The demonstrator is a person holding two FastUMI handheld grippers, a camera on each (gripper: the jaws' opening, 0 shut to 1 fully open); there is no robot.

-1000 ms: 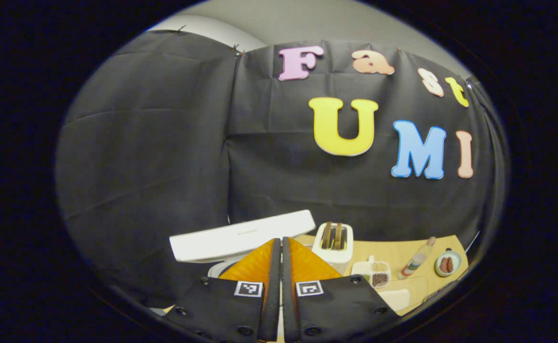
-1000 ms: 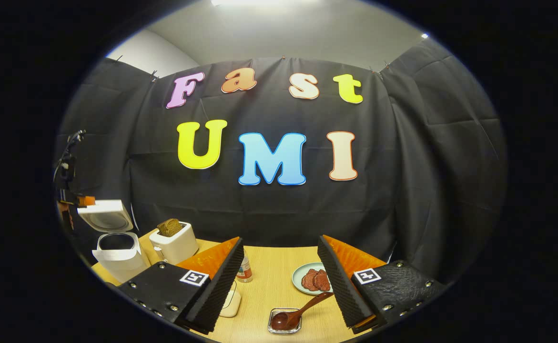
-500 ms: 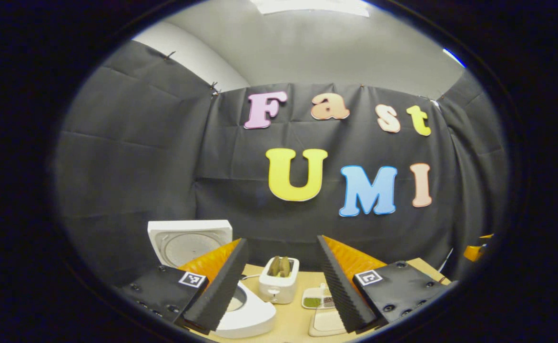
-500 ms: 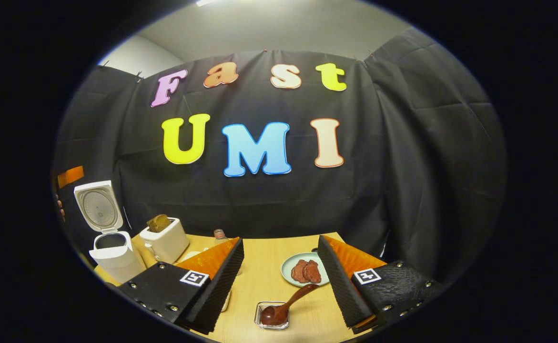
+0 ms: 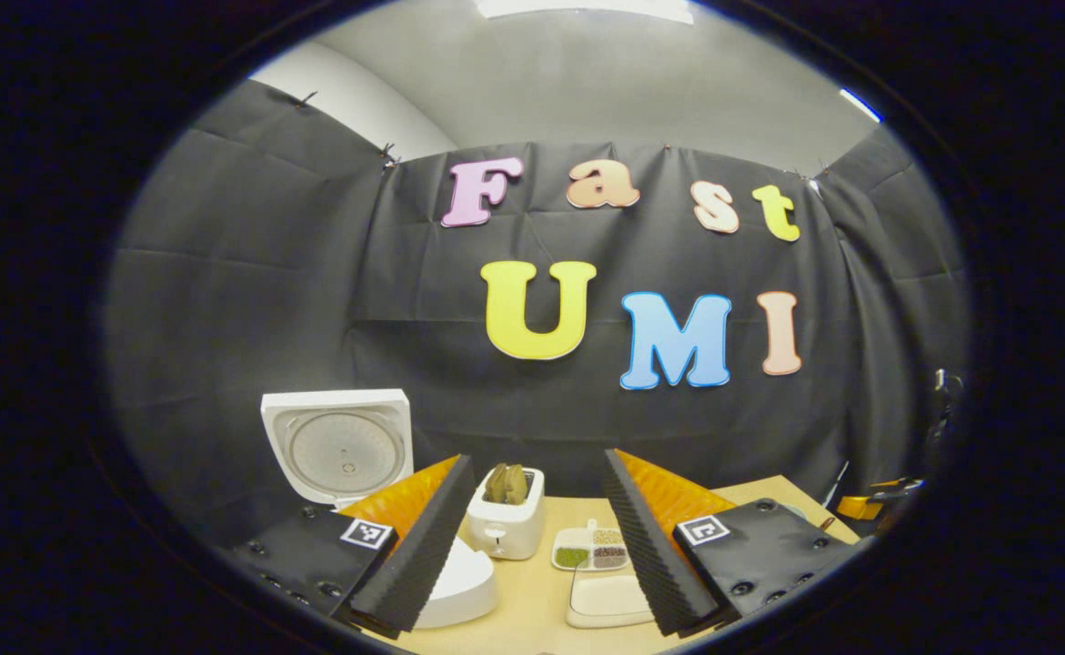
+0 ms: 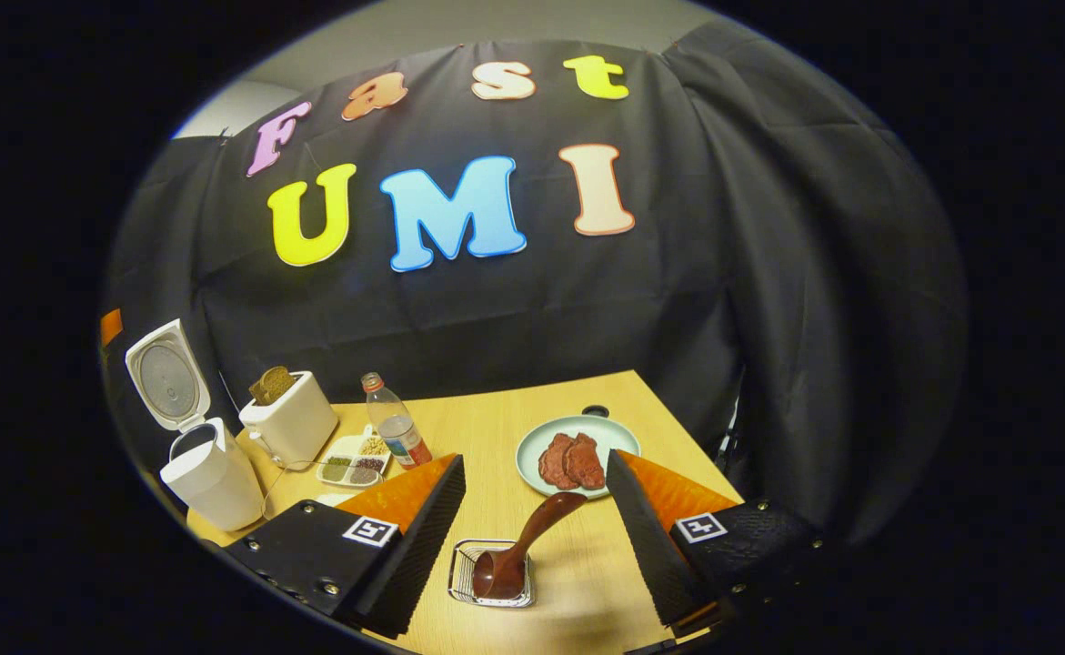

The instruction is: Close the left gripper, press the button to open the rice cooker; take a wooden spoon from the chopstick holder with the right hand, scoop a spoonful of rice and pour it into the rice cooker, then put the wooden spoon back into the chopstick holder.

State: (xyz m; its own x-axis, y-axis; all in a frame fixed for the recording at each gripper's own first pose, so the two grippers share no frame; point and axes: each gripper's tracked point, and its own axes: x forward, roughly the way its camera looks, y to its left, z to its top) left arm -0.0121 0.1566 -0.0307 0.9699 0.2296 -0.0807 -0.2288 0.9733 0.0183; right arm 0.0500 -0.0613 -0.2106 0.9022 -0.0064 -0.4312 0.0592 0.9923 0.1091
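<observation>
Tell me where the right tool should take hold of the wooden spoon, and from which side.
Grip the wooden spoon on its free handle, the upper part leaning up and away toward the plate. Its bowl sits down inside the wire holder, so come from above, with the open right tool straddling the handle.

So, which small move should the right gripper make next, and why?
Probably lower the right gripper and shut its fingers on the wooden spoon. The rice cooker already stands open, the fingers are spread, and the spoon still leans in its wire holder just ahead.
</observation>
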